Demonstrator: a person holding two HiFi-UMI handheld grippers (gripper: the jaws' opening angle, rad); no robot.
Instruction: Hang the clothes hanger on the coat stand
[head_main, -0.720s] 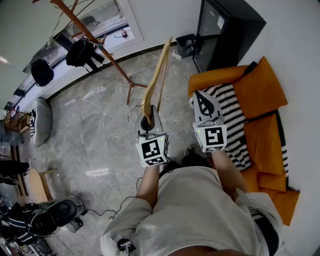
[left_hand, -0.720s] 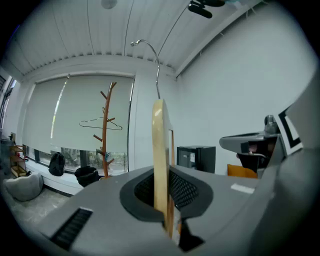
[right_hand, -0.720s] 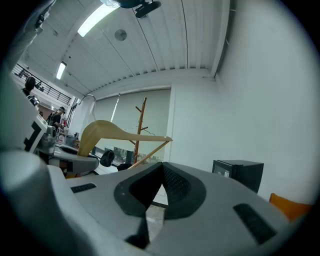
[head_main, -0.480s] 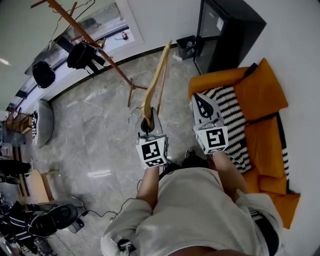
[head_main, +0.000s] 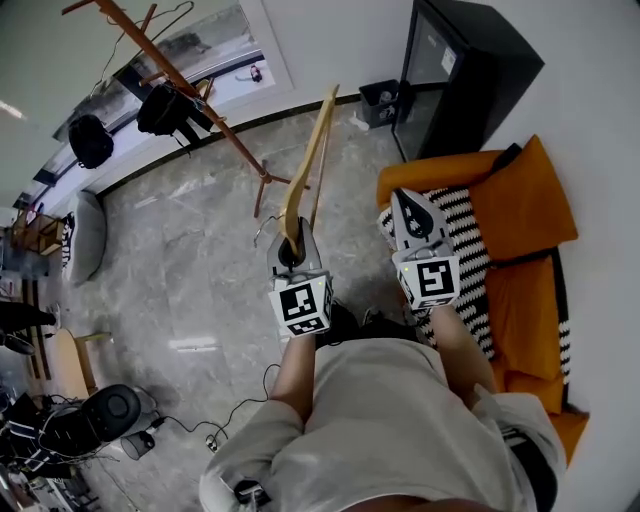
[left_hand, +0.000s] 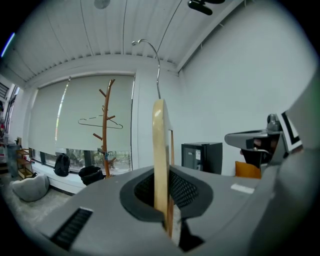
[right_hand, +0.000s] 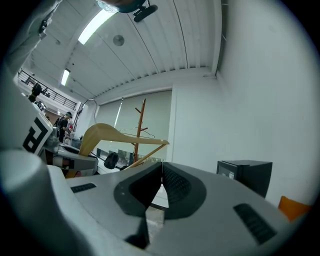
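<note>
A person standing on a grey stone floor (head_main: 200, 270) holds a wooden hanger (head_main: 305, 165) in the left tongs (head_main: 291, 243), well apart from the coat stand (head_main: 190, 85) by the window. In the left gripper view the jaws are clamped on the hanger (left_hand: 160, 165), which rises edge-on from between them. Its metal hook (left_hand: 150, 50) curls over at the top. The left tongs (left_hand: 164, 222) face the stand (left_hand: 105, 130), where a wire hanger (left_hand: 100, 121) hangs from the pegs.

The right tongs (head_main: 409, 203) are shut with nothing in them, their pads meeting in the right gripper view (right_hand: 161, 186). They are held just beside the left pair, over the edge of an orange sofa (head_main: 520, 200) and its striped throw (head_main: 462, 235).

From the right gripper view the hanger (right_hand: 107, 132) shows side-on, its arm sloping towards the stand (right_hand: 140, 130) behind it. A black cabinet (head_main: 460, 70) stands against the white wall beyond the sofa. It also shows in the left gripper view (left_hand: 201, 156) and the right gripper view (right_hand: 247, 175). A black bag (head_main: 165, 105) hangs on the stand in the head view.
</note>
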